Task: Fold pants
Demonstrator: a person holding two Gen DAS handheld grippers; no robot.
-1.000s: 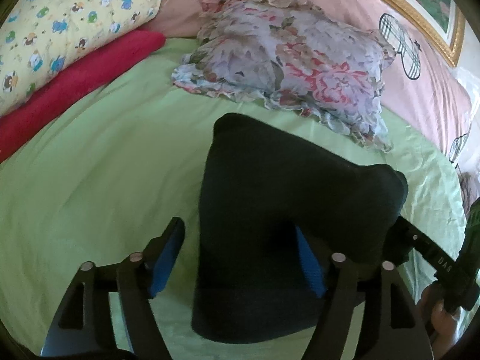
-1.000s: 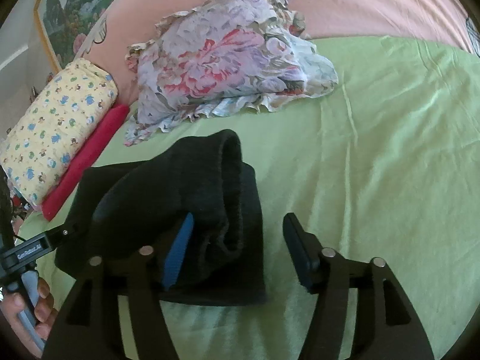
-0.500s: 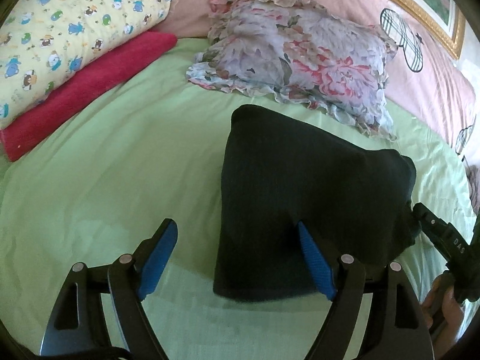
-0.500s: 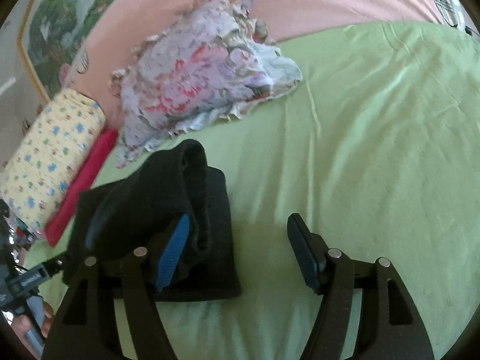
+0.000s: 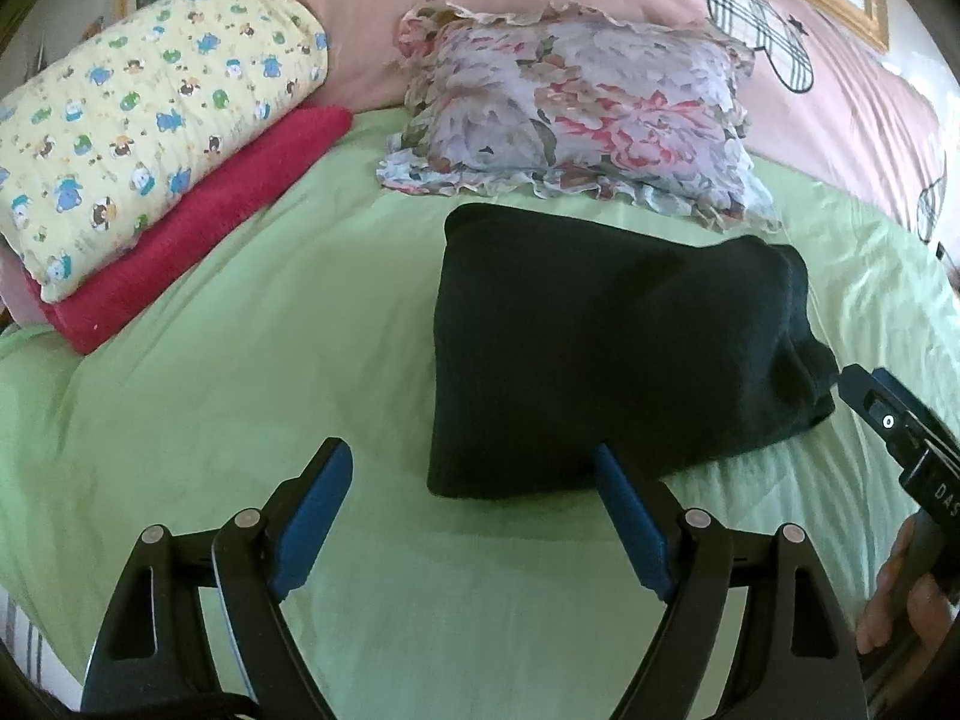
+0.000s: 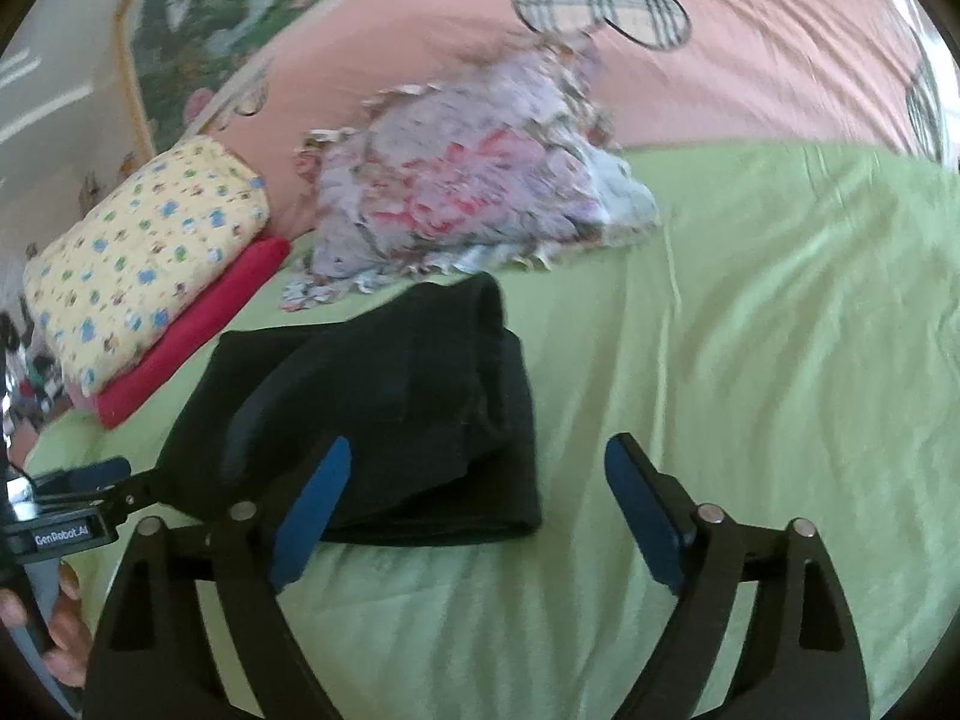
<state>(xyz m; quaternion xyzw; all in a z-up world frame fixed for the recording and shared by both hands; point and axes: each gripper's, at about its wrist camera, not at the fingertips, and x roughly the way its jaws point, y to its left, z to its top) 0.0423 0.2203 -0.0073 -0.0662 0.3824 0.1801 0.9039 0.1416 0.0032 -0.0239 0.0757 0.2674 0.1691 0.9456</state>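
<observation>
The black pants [image 5: 606,354] lie folded in a thick rectangular bundle on the green bed sheet [image 5: 252,360]; they also show in the right wrist view [image 6: 390,420]. My left gripper [image 5: 474,468] is open and empty, just short of the bundle's near edge, its right pad close to the cloth. My right gripper [image 6: 480,474] is open and empty at the bundle's right near corner, its left pad over the cloth edge. Each view shows the other gripper at its side.
A floral ruffled pillow [image 5: 582,114] lies just behind the pants. A yellow patterned quilt [image 5: 150,114] sits on a red folded blanket [image 5: 198,228] at the left. A pink duvet [image 5: 840,90] and a framed picture run along the back.
Both grippers have drawn back from the pants, which now lie flat and lower on the sheet. The right wrist view has tilted upward and is blurred.
</observation>
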